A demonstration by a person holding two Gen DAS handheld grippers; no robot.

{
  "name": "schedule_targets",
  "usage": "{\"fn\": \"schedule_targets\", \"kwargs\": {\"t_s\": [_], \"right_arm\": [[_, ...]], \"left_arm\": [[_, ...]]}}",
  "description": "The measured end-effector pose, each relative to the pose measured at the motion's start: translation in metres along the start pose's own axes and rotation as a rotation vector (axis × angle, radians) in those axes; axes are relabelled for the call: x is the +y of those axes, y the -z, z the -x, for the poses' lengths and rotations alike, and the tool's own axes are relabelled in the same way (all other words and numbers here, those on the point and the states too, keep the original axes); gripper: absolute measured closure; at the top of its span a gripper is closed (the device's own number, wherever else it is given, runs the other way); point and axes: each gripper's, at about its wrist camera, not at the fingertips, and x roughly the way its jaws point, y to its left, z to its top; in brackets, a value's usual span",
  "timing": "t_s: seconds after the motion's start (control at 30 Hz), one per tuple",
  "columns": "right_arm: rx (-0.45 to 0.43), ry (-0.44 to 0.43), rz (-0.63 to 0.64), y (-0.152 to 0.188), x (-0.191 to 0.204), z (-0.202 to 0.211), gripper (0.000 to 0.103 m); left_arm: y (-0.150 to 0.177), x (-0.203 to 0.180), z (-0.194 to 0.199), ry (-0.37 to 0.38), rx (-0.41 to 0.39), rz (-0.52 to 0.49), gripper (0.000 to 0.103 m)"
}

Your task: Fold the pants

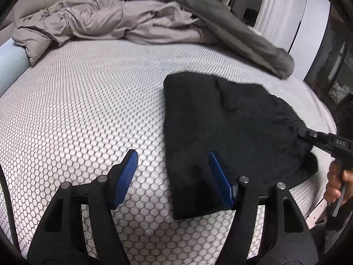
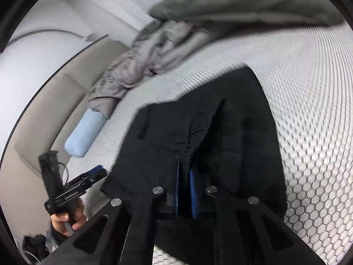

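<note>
Black pants (image 1: 225, 130) lie folded on a white honeycomb mattress (image 1: 88, 110). My left gripper (image 1: 173, 154) is open above the mattress, its right blue pad over the near left edge of the pants, holding nothing. My right gripper (image 1: 300, 132) is shut on the gathered right edge of the pants. In the right wrist view the pants (image 2: 231, 132) hang from the shut right gripper (image 2: 184, 170), lifted and bunched at its blue pads. The left gripper (image 2: 97, 172) shows at lower left, held by a hand.
A crumpled beige and grey duvet (image 1: 132, 19) lies along the far side of the mattress. A light blue bolster (image 2: 85, 132) lies beside the beige headboard (image 2: 44, 114). The mattress edge (image 1: 326, 119) runs close behind the right gripper.
</note>
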Motion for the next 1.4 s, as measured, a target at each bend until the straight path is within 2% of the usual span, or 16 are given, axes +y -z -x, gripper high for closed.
{"fn": "schedule_targets", "kwargs": {"t_s": [0.07, 0.13, 0.2, 0.23, 0.3, 0.37, 0.4, 0.43, 0.63, 0.87, 1.0, 1.13, 1.17, 1.23, 1.3, 1.4], "right_arm": [[-0.032, 0.025, 0.059, 0.0, 0.015, 0.017, 0.096], [-0.02, 0.053, 0.066, 0.007, 0.013, 0.024, 0.096], [0.042, 0.201, 0.066, 0.017, -0.002, 0.011, 0.09], [0.085, 0.222, 0.06, 0.02, -0.01, 0.001, 0.088], [0.092, 0.16, 0.018, 0.02, -0.022, -0.003, 0.085], [0.085, 0.069, -0.062, 0.014, -0.035, 0.008, 0.074], [0.079, 0.027, -0.104, 0.013, -0.041, 0.015, 0.062], [0.072, 0.006, -0.131, 0.013, -0.046, 0.019, 0.058], [0.112, -0.016, -0.185, 0.012, -0.059, 0.009, 0.058], [0.085, -0.137, -0.197, 0.007, -0.046, 0.023, 0.058], [0.148, -0.113, -0.165, 0.01, -0.04, 0.011, 0.058], [0.15, -0.108, -0.172, 0.008, -0.04, -0.005, 0.059], [0.145, -0.093, -0.156, 0.007, -0.037, -0.01, 0.061], [0.13, -0.045, -0.11, 0.005, -0.031, -0.014, 0.078], [0.112, -0.036, -0.093, 0.002, -0.025, -0.011, 0.084], [0.035, -0.096, -0.065, -0.005, -0.008, 0.021, 0.085]], "left_arm": [[-0.003, -0.002, 0.004, 0.013, -0.006, -0.001, 0.038], [-0.002, -0.007, 0.005, 0.022, 0.003, -0.017, 0.038], [-0.002, -0.016, 0.006, 0.014, 0.023, -0.041, 0.038], [0.0, -0.019, 0.003, 0.004, 0.033, -0.054, 0.038], [0.002, -0.023, -0.003, -0.014, 0.049, -0.078, 0.038], [0.001, -0.022, -0.004, -0.023, 0.042, -0.074, 0.038], [0.001, -0.021, -0.003, -0.016, 0.036, -0.066, 0.038], [0.0, -0.019, -0.002, -0.006, 0.03, -0.058, 0.038], [0.002, -0.017, -0.004, -0.007, 0.038, -0.049, 0.038], [0.004, -0.023, -0.002, -0.004, 0.04, -0.065, 0.038], [0.006, -0.026, -0.006, -0.008, 0.059, -0.074, 0.038], [0.007, -0.03, -0.008, -0.013, 0.065, -0.074, 0.038], [0.007, -0.03, -0.008, -0.012, 0.064, -0.073, 0.038], [0.005, -0.03, -0.008, -0.012, 0.059, -0.066, 0.038], [0.003, -0.029, -0.005, -0.014, 0.05, -0.054, 0.038], [0.0, -0.025, 0.004, 0.006, 0.027, -0.032, 0.038]]}}
